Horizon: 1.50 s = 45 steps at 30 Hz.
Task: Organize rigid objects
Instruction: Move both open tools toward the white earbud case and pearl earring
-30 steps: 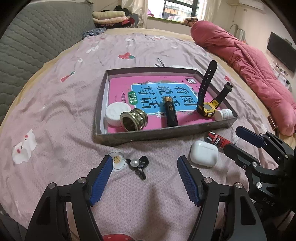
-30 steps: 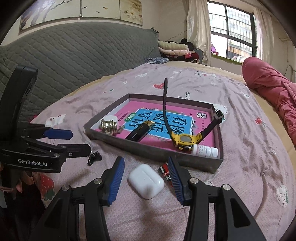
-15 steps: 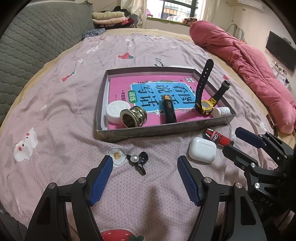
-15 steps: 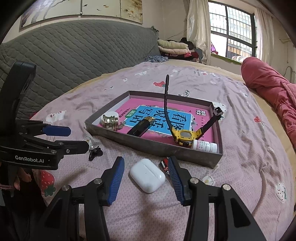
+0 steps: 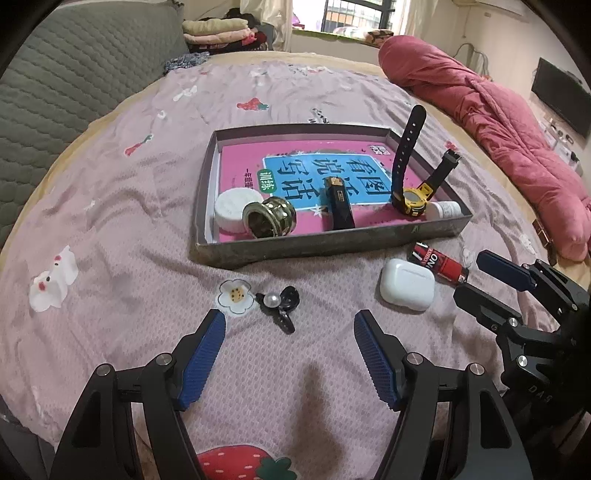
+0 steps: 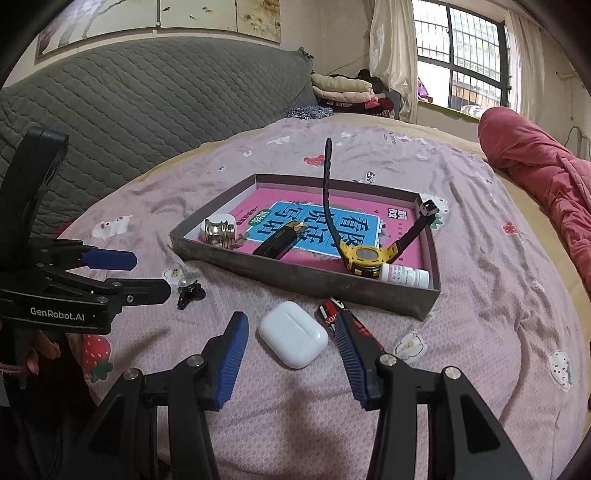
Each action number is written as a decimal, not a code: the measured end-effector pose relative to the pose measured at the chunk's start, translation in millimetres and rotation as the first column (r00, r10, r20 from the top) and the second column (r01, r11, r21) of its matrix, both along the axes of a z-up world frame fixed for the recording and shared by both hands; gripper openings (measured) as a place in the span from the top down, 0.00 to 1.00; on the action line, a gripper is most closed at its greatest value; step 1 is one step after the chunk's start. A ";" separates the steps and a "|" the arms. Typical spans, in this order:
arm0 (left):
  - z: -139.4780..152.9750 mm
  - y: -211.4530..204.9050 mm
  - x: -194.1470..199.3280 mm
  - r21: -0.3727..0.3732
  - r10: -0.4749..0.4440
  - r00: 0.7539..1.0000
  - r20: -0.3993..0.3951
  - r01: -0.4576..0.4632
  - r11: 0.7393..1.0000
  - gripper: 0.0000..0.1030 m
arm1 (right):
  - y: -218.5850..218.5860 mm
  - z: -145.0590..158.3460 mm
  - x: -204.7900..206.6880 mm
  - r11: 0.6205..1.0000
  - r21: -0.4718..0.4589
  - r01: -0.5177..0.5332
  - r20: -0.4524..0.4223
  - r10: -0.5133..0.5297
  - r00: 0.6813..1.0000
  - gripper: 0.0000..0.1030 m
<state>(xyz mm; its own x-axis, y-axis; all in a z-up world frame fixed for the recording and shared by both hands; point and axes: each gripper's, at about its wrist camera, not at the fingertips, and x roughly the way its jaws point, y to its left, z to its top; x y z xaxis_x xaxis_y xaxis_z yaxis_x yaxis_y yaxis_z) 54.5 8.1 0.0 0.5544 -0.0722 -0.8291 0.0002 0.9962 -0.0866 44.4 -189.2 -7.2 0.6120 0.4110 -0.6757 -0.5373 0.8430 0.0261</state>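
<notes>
A grey tray [image 5: 325,251] on the bed holds a pink book, a white jar [image 5: 232,210], a gold ring-shaped piece [image 5: 271,219], a black lighter [image 5: 340,203], a yellow watch [image 5: 413,197] and a small white bottle [image 5: 445,210]. In front of it lie a black pearl hair clip [image 5: 279,301], a white earbud case [image 6: 293,334] and a red-and-black pack [image 5: 439,264]. My left gripper [image 5: 288,315] is open just short of the clip. My right gripper [image 6: 291,317] is open with the case between its fingers, pads apart from it.
A pink floral sheet covers the bed. A rolled red quilt [image 5: 498,122] lies along the right side and a grey quilted headboard [image 6: 147,110] along the left. Folded clothes [image 5: 218,29] are stacked at the far end. The other gripper shows at each view's edge.
Both grippers have drifted back slightly, so the tray and loose items sit a little higher in each view. Jaws have not moved and nothing was picked up.
</notes>
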 end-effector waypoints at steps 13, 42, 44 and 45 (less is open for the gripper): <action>-13.6 2.5 1.9 0.009 0.004 0.999 -0.036 -0.004 1.000 0.28 | 12.9 -13.5 0.1 0.998 -0.051 -0.038 -0.038 0.036 0.999 0.53; -37.5 10.1 10.1 0.008 0.010 0.995 -0.096 -0.009 1.000 0.28 | 20.7 -35.9 21.0 0.990 -0.111 -0.083 -0.110 0.071 0.991 0.53; -39.0 11.1 11.7 0.004 0.010 0.995 -0.099 -0.009 1.000 0.28 | 19.8 -37.7 24.2 0.990 -0.109 -0.089 -0.120 0.075 0.990 0.53; -39.6 11.5 12.6 0.003 0.010 0.995 -0.099 -0.010 1.000 0.28 | 19.6 -39.3 26.3 0.990 -0.111 -0.090 -0.127 0.075 0.989 0.53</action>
<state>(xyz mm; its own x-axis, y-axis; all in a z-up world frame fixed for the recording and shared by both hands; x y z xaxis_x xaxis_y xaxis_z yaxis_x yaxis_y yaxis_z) 67.1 19.6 -39.7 0.4702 -0.0651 -0.8801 -0.0179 0.9964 -0.0833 70.7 -169.7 -46.5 0.4895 0.3710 -0.7891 -0.6038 0.7971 0.0002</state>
